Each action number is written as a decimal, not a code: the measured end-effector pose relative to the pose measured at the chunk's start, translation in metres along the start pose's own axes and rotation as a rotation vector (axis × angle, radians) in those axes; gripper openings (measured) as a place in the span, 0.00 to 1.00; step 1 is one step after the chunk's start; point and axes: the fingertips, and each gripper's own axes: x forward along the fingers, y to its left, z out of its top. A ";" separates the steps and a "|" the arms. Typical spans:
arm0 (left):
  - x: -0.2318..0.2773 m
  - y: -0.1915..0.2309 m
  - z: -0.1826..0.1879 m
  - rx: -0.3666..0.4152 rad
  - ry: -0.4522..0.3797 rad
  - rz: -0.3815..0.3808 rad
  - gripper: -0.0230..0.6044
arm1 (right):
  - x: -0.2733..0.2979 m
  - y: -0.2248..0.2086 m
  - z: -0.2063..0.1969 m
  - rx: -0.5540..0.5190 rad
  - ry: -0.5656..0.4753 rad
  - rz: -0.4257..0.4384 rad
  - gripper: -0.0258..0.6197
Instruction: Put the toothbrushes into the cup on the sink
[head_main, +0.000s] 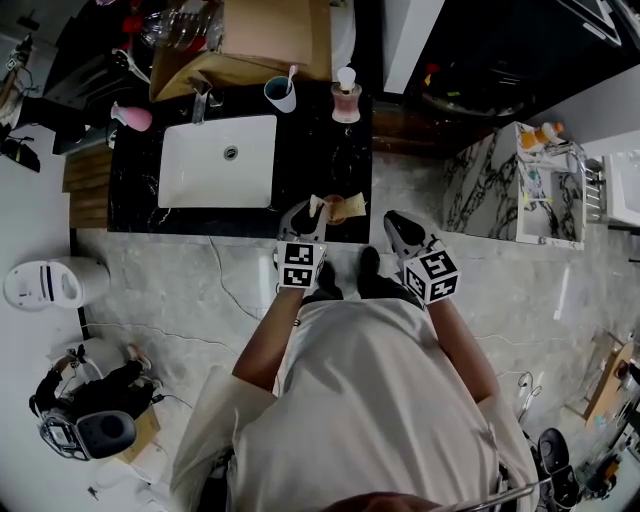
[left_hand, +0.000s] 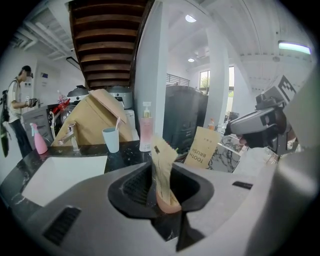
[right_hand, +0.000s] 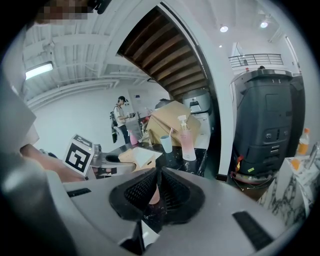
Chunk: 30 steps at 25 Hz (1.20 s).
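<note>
Two grippers work at the near edge of the black tabletop (head_main: 325, 165); the scene reads left to right.

Left: the white sink (head_main: 200, 170) is set into the tabletop. Behind its right corner stands the cup (head_main: 281, 97), upright, with one toothbrush (head_main: 291, 75) leaning in it. A pink pump bottle (head_main: 346, 98) stands near the cup on its right.

Centre: my left gripper (left_hand: 161, 190) has its fingers spread. A kraft-paper packet (left_hand: 161, 160) stands loose between them, and I see neither pad pressing on it. A second packet (left_hand: 202, 146), printed TOOTH BRUSH, stands just to its right.

Right: my right gripper (right_hand: 152, 187) has its fingers pressed together on a thin pink stem (right_hand: 150, 192). I judge this to be a toothbrush handle, though no view shows its bristle end clearly. Both grippers are well apart from the cup.

Risks, as I judge them:
- **Loose packet:** it is unheld and close to the tabletop's front edge. A brush from either gripper as I pull away could tip it to the floor.
- **Pivoting stem:** the fingers pinch it along a narrow line, so it may swing during the carry and meet the cup's rim askew.
- **Crowded cup:** the toothbrush in it leans across the opening. A skewed entry could tip the light cup or knock the bottle.
</note>
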 end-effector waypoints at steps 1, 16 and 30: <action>0.001 -0.001 -0.001 -0.006 0.002 -0.006 0.21 | 0.000 0.000 0.000 0.001 0.000 -0.002 0.12; -0.021 -0.005 0.001 -0.035 -0.006 -0.115 0.31 | -0.004 0.017 0.014 -0.007 -0.043 -0.057 0.12; -0.082 0.005 0.026 -0.027 -0.084 -0.210 0.24 | -0.029 0.046 0.038 -0.018 -0.135 -0.171 0.12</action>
